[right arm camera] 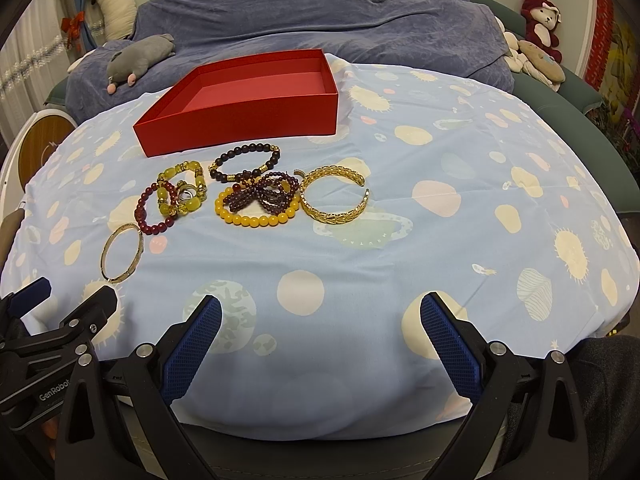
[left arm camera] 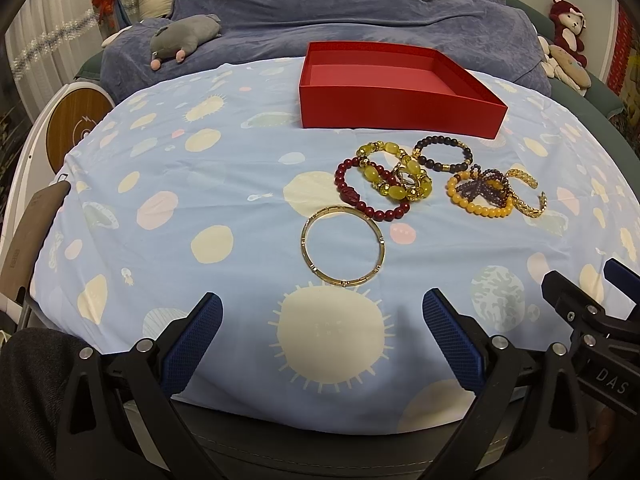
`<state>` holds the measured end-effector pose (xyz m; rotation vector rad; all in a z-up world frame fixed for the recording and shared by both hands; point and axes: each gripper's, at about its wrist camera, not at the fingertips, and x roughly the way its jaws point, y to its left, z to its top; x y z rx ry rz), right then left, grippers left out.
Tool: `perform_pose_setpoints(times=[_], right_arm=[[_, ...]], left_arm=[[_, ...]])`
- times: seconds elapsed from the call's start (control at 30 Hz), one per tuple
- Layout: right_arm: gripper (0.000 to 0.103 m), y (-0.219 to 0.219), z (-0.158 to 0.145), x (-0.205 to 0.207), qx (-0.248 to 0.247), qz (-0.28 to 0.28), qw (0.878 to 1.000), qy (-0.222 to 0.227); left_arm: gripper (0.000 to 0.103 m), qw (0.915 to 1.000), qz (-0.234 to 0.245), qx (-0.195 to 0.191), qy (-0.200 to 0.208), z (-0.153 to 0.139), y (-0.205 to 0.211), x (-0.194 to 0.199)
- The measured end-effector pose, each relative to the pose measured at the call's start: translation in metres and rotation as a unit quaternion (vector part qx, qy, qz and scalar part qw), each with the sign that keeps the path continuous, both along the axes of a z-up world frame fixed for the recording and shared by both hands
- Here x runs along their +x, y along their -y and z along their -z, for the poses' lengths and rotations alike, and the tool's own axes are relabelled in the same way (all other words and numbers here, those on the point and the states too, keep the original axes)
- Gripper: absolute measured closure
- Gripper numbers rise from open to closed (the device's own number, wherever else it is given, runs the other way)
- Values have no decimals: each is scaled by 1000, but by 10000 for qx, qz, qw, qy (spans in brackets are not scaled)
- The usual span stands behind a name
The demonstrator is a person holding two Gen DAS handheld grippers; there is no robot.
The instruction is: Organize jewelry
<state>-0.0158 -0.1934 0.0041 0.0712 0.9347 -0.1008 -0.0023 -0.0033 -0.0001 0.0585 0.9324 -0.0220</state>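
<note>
LEFT WRIST VIEW
Left gripper (left arm camera: pixel 322 312): seen bottom centre; blue textured fingers spread wide, nothing pinched, hovering over the near table edge.
Right gripper (left arm camera: pixel 588 296): only partly seen at lower right edge; finger state cannot be told here.
Open red cardboard box (left arm camera: pixel 400 110): upper centre, empty inside; judged to be set behind the pile as the drop target.
Thin gold metal bangle (left arm camera: pixel 343 246): centre of frame, lying flat, apart from the pile, nearest the left fingers; judged likely first pick.
Dark red bead bracelet (left arm camera: pixel 362 204): just above the bangle, overlapped by the chunky yellow stone bracelet (left arm camera: pixel 394 174).
Black bead bracelet with gold spacers (left arm camera: pixel 444 154): right of centre, just below the box front wall.
Amber-yellow bead bracelet (left arm camera: pixel 476 202): centre right, purple bead strand (left arm camera: pixel 486 186) tangled on top.
Open gold chain-pattern cuff (left arm camera: pixel 530 196): far right of the pile, touching the amber one.
Light blue planet-print cloth (left arm camera: pixel 180 200): covers the table; all jewelry rests on it.

RIGHT WRIST VIEW
Right gripper (right arm camera: pixel 320 314): bottom centre; fingers spread wide, empty, over bare cloth.
Left gripper (right arm camera: pixel 72 304): lower left edge, partial; apart from the bangle.
Box (right arm camera: pixel 240 124): upper left of centre, still empty, so the task is judged not begun.
Jewelry: clustered left of centre below the box; cuff (right arm camera: pixel 334 194) lies closest to the right gripper's line, gap facing right.
Risk: tangled strands may lift together.
</note>
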Motion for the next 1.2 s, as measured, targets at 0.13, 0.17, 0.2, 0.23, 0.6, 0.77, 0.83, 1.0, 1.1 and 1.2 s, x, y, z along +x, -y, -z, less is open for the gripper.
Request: perform_pose_setpoints(times=[0.13,0.17,0.2,0.23,0.6,0.77,0.83,1.0,1.1,1.2], right_arm=[[7,0,0,0,3,1,10000,-2],[7,0,0,0,3,1,10000,1],[7,0,0,0,0,1,10000,-1],[7,0,0,0,1,1,10000,-2],[7,-1,0,0,4,1,10000,1],[7,-1,0,0,6,3,10000,0],[7,-1,0,0,4,4,10000,2],[7,0,0,0,5,4,10000,1],[7,0,0,0,10,11,10000,8],[7,-1,-1,0,55,50,10000,22]], left_arm=[[7,10000,3,0,1,0,0,0],[7,10000,-2,5,3,0,0,0],[7,10000,2,-1,1,0,0,0],[7,10000,6,-1,1,0,0,0],[7,10000,8,-2,-2,0,0,0],[7,10000,8,-2,1,0,0,0],[7,10000,25,1,4,-1,1,0],[7,10000,32,1,5,-1,2,0],[7,10000,23,-11,-9,-1,2,0],[7,9999,21,-79,-62,-3,-1,1]])
